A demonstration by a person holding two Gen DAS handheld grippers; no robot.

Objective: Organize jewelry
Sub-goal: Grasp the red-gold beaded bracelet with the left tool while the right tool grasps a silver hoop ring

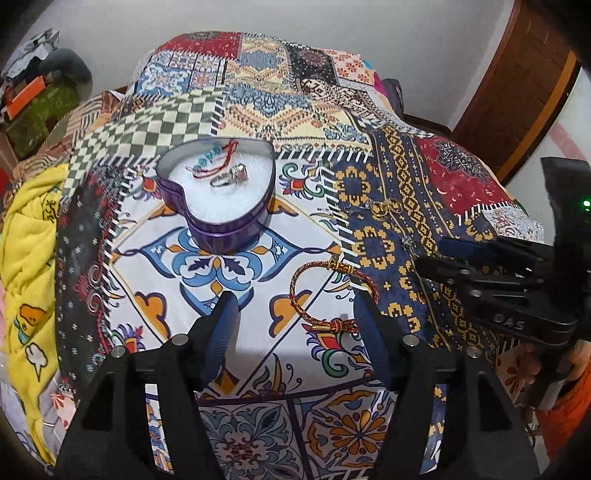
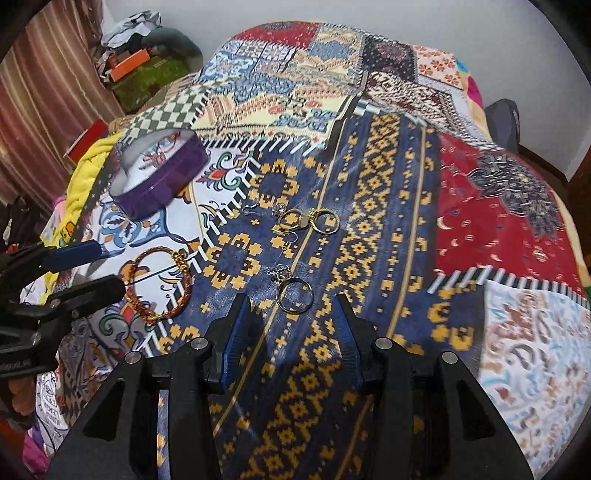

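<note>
A big patchwork blanket (image 1: 295,92) with many colours covers the bed. A yellow cloth (image 1: 26,258) with cartoon pictures lies bunched up at the blanket's left edge. Past the blanket's far left corner sits a green box (image 2: 147,83) with an orange box (image 2: 129,64) on top, and a messy pile of grey and white stuff above them. A striped brown curtain (image 2: 44,92) hangs left of the blanket. A brown wooden board (image 1: 517,92) stands past its far right corner, against a white wall (image 1: 110,22).

A patchwork bedspread (image 1: 295,85) covers the bed beneath a plain white wall (image 1: 258,14) (wooden door (image 1: 517,85) right).
</note>
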